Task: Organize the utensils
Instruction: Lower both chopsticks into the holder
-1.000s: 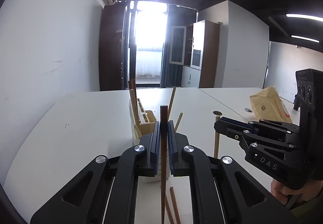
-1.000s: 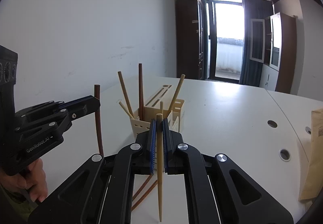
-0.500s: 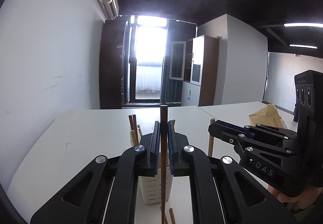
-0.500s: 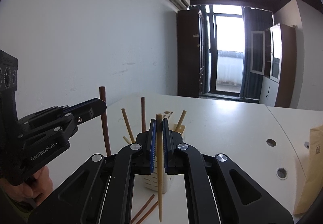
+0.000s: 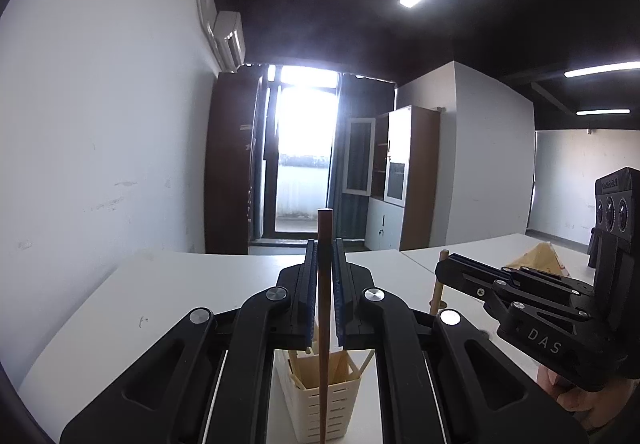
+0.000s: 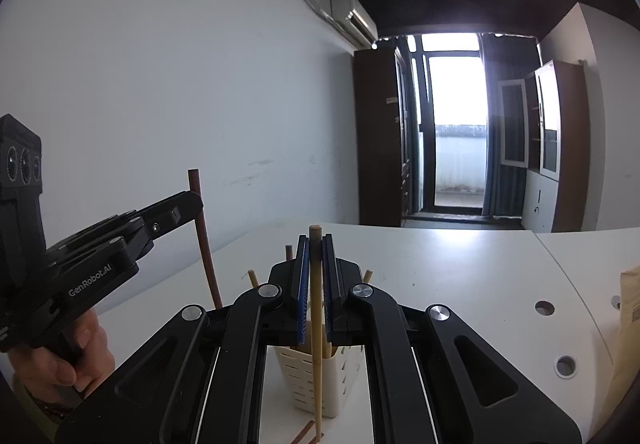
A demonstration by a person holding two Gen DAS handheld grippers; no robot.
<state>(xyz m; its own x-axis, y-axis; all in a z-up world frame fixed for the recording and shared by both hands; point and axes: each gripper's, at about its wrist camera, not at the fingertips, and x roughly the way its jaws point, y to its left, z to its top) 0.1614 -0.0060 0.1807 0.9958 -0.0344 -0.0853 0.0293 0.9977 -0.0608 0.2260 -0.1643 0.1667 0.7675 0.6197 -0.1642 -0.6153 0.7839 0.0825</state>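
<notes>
The left gripper [image 5: 324, 264] is clamping a dark brown chopstick [image 5: 323, 324] upright between its blue pads, the stick hanging down in front of the cream slotted utensil holder [image 5: 320, 404] on the white counter [image 5: 160, 304]. The right gripper [image 6: 315, 268] is pinching a light wooden chopstick [image 6: 316, 344] upright the same way, its lower end reaching down beside the holder. Several chopsticks are standing tilted inside the holder. Loose brown chopsticks [image 6: 304, 434] are lying on the counter at the holder's foot. A hand [image 6: 60, 360] is gripping the left gripper's handle. A brown paper envelope [image 6: 628, 324] is lying at the counter's right edge.
</notes>
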